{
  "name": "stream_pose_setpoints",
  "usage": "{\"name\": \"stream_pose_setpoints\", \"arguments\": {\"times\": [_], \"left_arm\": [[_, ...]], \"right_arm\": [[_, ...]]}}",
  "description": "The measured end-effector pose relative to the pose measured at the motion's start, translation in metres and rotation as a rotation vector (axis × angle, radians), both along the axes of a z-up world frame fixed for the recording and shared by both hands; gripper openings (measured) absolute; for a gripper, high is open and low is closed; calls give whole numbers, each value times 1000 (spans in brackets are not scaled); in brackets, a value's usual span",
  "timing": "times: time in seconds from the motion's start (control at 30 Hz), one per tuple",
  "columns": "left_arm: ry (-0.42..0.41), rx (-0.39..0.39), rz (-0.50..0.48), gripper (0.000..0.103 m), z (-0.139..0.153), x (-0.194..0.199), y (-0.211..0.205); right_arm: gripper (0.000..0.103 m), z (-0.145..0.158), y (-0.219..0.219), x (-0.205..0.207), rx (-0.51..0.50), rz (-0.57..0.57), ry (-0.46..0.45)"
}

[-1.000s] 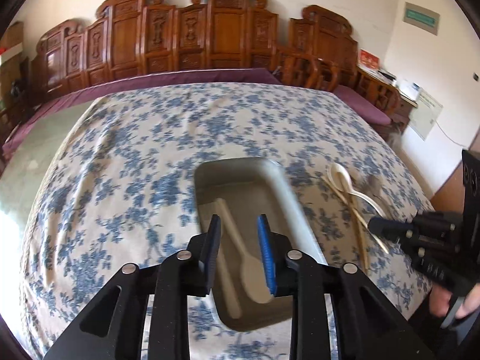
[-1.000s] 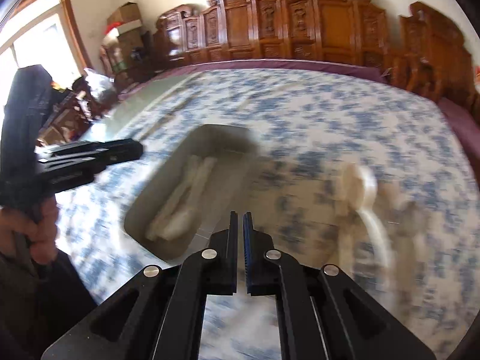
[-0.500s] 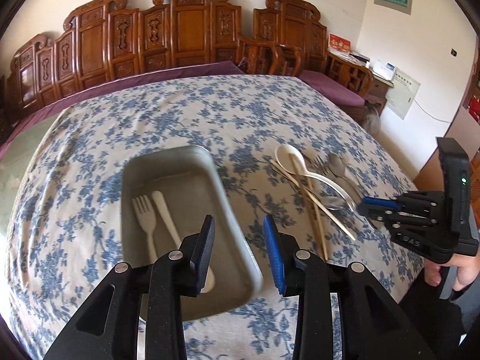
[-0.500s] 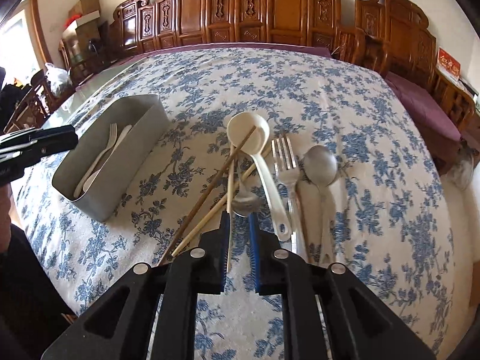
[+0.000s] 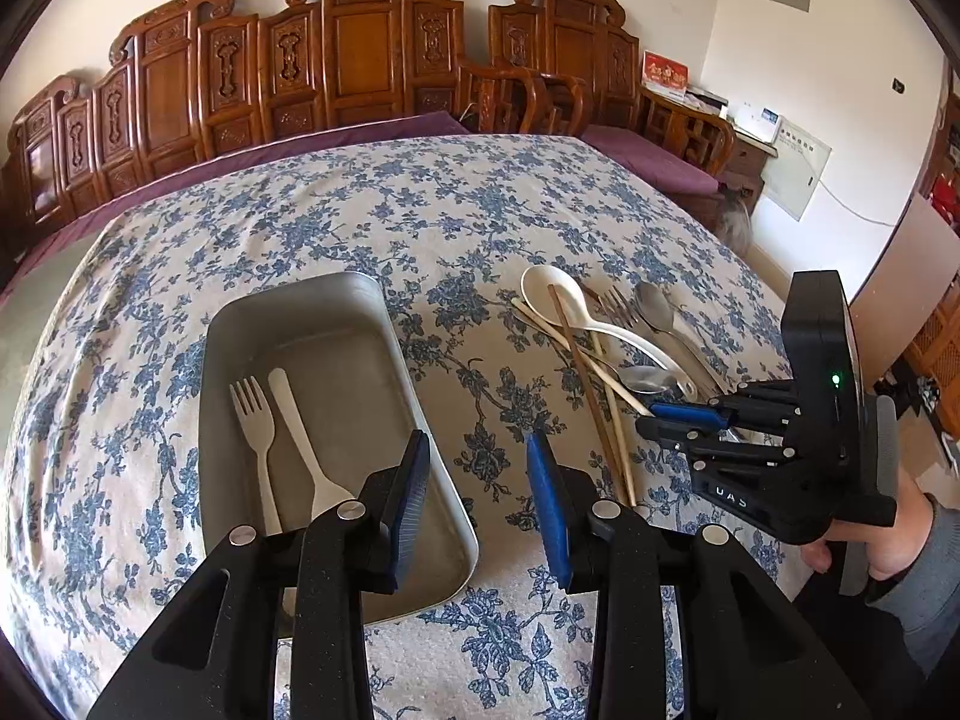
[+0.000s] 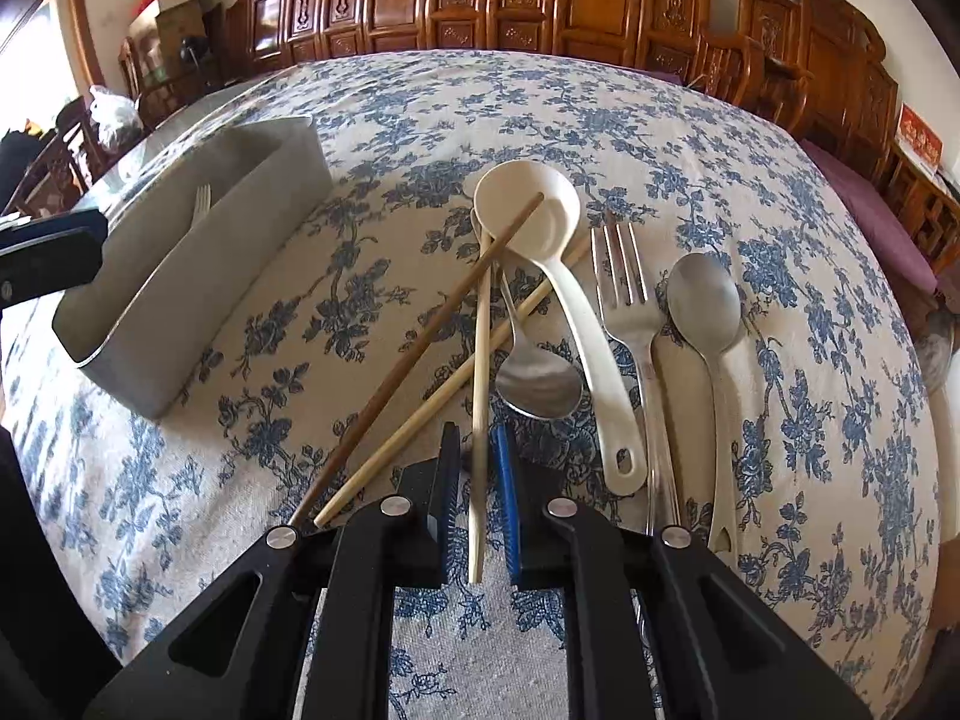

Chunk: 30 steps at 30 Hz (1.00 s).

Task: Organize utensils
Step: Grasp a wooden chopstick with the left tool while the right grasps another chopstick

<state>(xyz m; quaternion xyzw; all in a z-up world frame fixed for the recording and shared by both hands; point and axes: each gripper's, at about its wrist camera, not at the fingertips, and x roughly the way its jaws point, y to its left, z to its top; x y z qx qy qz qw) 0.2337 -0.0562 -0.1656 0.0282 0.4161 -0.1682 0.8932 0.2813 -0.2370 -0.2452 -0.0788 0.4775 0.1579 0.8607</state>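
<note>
A grey tray [image 5: 372, 324] [image 6: 198, 300] on the flowered cloth holds a white fork [image 5: 255, 420] and a white spoon [image 5: 300, 426]. To its right lies a heap: a white ladle [image 6: 558, 252], a metal fork [image 6: 630, 312], a grey spoon [image 6: 708, 312], a small metal spoon [image 6: 534, 378] and three chopsticks. My left gripper [image 5: 477, 480] is open over the tray's near right corner. My right gripper [image 6: 477, 480] [image 5: 678, 414] is slightly open, with a pale chopstick [image 6: 480, 360] lying between its jaws.
The table wears a blue-flowered cloth [image 5: 420, 210]. Carved wooden chairs [image 5: 360, 60] line the far side. The cloth's near edge drops off just below both grippers. A person's hand [image 5: 888, 546] holds the right gripper.
My right gripper swung right from the tray to the heap and came low over the pale chopstick, its jaws parting slightly. My left gripper drew back and right, jaws opening wider.
</note>
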Motion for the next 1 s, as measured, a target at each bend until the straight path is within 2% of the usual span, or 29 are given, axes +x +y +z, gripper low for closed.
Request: {"name": "stream_pose_setpoints", "arguments": {"times": [0.13,0.3,0.43,0.7,1.0], "left_arm": [[-3,10,-4,32,0,-1,-5],[-5,14,-7,32,0,-2,-7],[-2,17,-17,32,-2,-5,-11],[34,14,-37,32,-17,-13,-25],[71,27,-29,32,-39,-13,-48]], "right_arm": [[6,7,-4,-6,32,1,-14],[6,36,-13,-15,99,-32,-79],[6,44,-21,-21,91,-70,-111],[6,34,-43,-25,124,-140,-118],[6,31,-50,-28,148,-155,-123]]}}
